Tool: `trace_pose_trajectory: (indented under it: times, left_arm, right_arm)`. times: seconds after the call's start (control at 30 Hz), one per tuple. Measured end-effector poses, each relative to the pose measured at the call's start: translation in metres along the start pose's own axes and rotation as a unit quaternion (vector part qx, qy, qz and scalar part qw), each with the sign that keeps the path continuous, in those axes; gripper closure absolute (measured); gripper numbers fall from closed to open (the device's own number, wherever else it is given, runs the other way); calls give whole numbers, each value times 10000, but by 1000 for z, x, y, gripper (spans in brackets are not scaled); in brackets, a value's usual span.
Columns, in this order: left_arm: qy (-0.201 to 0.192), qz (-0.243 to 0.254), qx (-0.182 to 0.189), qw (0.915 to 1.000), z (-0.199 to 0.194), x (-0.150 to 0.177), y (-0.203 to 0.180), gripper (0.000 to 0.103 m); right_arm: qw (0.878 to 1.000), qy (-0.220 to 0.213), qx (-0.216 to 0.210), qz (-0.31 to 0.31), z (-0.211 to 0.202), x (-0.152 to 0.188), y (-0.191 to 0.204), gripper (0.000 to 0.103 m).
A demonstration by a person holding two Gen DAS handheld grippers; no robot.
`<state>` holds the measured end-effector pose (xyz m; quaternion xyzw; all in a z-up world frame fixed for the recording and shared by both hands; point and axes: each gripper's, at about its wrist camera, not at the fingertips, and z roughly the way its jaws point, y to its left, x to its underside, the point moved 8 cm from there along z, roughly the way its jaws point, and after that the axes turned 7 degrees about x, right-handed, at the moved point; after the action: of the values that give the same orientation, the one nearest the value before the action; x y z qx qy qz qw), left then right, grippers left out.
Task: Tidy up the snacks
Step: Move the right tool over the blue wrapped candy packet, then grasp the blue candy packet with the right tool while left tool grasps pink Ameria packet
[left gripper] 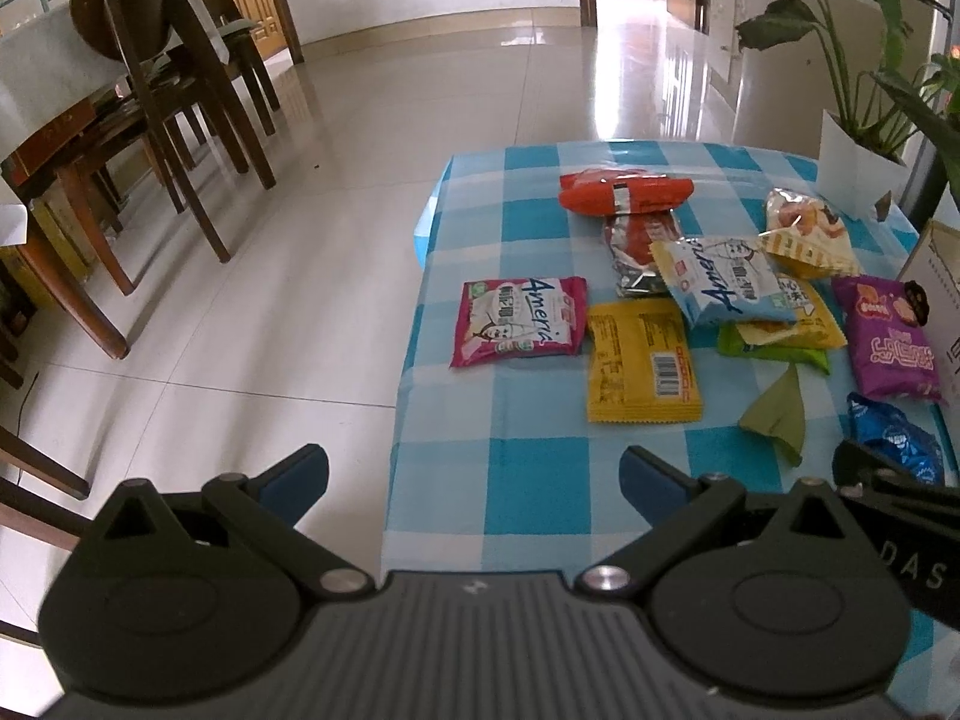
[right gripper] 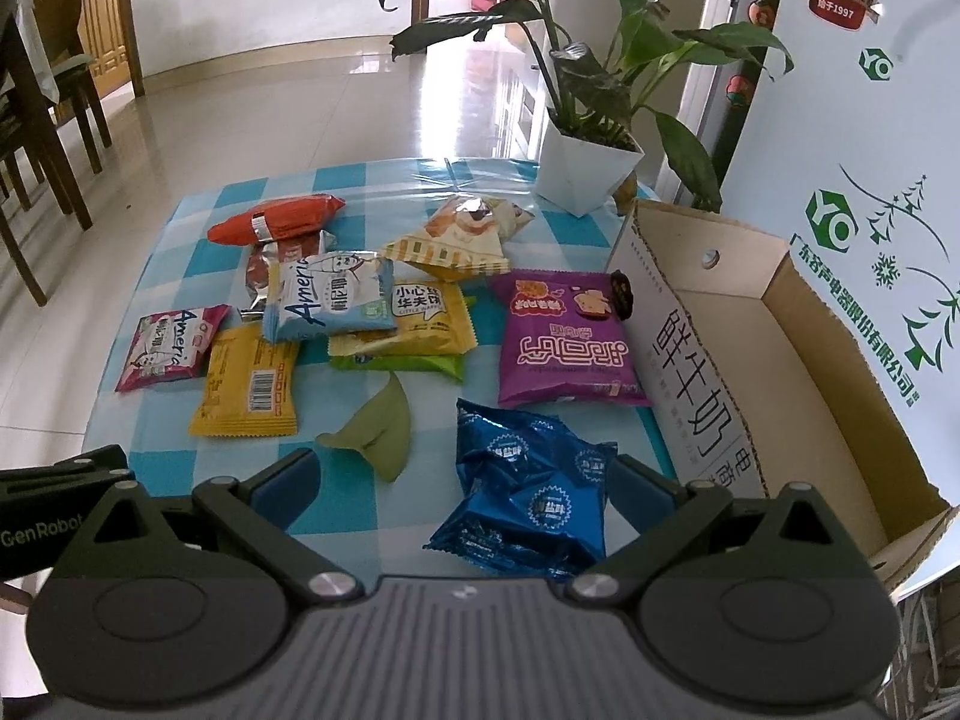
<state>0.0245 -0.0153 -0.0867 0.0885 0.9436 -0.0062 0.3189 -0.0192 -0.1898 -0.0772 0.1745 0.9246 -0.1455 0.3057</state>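
Note:
Several snack packets lie on the blue-checked tablecloth (right gripper: 180, 210). A dark blue packet (right gripper: 528, 492) sits between the fingers of my open right gripper (right gripper: 465, 480), nearer the right finger, with no squeeze showing. A purple packet (right gripper: 564, 342) lies beside an open cardboard box (right gripper: 774, 372) at the right. A pink packet (left gripper: 519, 321), a yellow packet (left gripper: 642, 363), a light blue packet (left gripper: 720, 285) and an orange packet (left gripper: 624, 192) lie ahead of my open left gripper (left gripper: 474, 480), which hovers over the table's left edge holding nothing.
A potted plant in a white pot (right gripper: 588, 162) stands at the table's back right. A green fallen leaf (right gripper: 384, 432) lies among the packets. Wooden chairs (left gripper: 174, 90) and a table stand on the tiled floor to the left. A white appliance (right gripper: 852, 120) rises behind the box.

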Motion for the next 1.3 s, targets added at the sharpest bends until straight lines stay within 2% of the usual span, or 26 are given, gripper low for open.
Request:
trace_pose_trajectory:
  times: [0.37, 1.3]
  left_arm:
    - [-15, 63, 7, 10000, -1, 0, -3, 5]
    - [118, 140, 22, 9998, 1, 0, -8, 5]
  right_arm:
    - [10000, 2, 4, -15, 1, 0, -1, 0]
    - [10000, -4, 10, -51, 6, 2, -5, 0]
